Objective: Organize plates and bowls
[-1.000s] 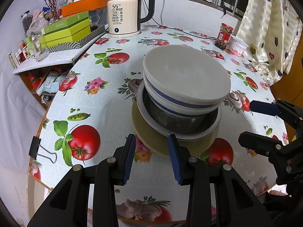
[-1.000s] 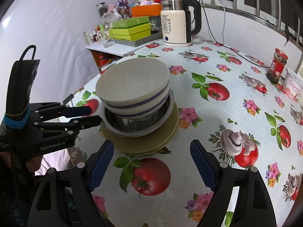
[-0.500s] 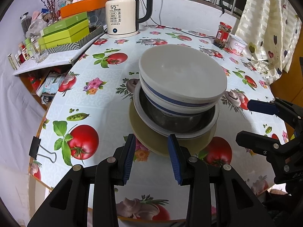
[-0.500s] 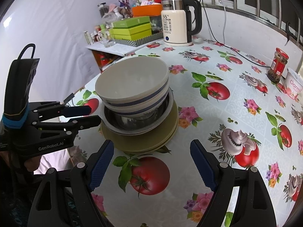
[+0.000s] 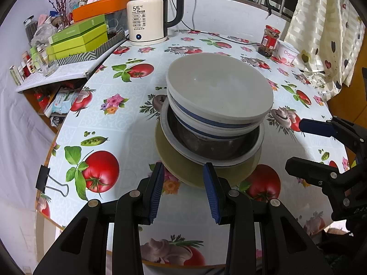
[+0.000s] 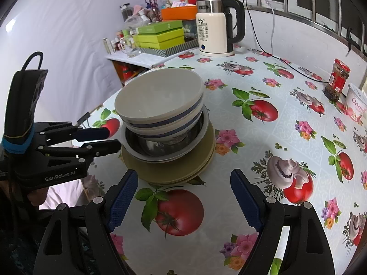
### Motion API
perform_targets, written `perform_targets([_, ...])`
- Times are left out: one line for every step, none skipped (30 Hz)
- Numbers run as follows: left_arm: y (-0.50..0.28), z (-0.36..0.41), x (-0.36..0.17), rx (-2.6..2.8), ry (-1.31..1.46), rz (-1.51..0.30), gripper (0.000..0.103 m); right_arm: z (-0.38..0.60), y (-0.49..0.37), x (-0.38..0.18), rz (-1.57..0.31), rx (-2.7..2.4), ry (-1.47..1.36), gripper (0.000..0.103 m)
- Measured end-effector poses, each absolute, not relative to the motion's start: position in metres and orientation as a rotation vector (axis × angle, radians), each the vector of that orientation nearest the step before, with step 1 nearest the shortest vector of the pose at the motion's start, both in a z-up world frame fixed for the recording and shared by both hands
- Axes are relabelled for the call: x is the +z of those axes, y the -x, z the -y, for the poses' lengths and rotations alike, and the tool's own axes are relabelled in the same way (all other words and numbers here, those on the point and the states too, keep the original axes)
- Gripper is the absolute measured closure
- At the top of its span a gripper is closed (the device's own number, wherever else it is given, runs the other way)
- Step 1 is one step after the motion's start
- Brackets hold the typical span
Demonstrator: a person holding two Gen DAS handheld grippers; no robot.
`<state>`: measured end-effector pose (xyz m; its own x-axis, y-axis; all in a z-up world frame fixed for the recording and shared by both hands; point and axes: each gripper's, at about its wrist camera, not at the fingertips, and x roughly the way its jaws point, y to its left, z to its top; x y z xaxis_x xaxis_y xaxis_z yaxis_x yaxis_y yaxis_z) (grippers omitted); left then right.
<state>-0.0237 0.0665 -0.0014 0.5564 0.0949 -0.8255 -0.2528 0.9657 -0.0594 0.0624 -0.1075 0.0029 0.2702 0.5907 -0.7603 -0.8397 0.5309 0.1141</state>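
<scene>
**Hovering at the stacked dishes**

Facing the table [image 5: 128,123], I see the white bowls [image 5: 220,91] nested in a steel bowl [image 6: 160,147] atop olive plates [image 6: 169,171]. My left gripper [image 5: 183,171] hangs half-spread, empty, at the plates' near edge; my right gripper [image 6: 183,183] gapes wide, empty.
</scene>
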Motion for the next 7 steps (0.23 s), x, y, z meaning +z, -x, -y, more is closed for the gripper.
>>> perform_targets([0.0242,-0.0663,-0.0013,0.206,0.179,-0.961,0.066,0.1068,-0.0621,0.0034,-0.850,0.991,0.343,0.020])
perform_targets([0.0244,-0.0658,-0.0018,0.207,0.179,-0.961,0.066,0.1063,-0.0619,0.0031,-0.848,0.993,0.345,0.020])
perform_targets([0.0247,-0.0659,-0.0016,0.207,0.179,-0.961,0.066,0.1060,-0.0619,0.0036,-0.847,0.995,0.346,0.020])
perform_targets([0.0241,-0.0658,-0.0015,0.206,0.179,-0.961,0.066,0.1064,-0.0622,0.0039,-0.848,0.994,0.345,0.020])
perform_targets([0.0248,-0.0658,-0.0014,0.207,0.179,-0.960,0.066,0.1058,-0.0624,0.0037,-0.847,0.995,0.345,0.020])
perform_targets([0.0245,-0.0656,-0.0018,0.207,0.178,-0.962,0.066,0.1059,-0.0620,0.0038,-0.847,0.995,0.345,0.020])
perform_targets([0.0244,-0.0656,-0.0018,0.206,0.179,-0.963,0.066,0.1064,-0.0620,0.0038,-0.847,0.994,0.346,0.020])
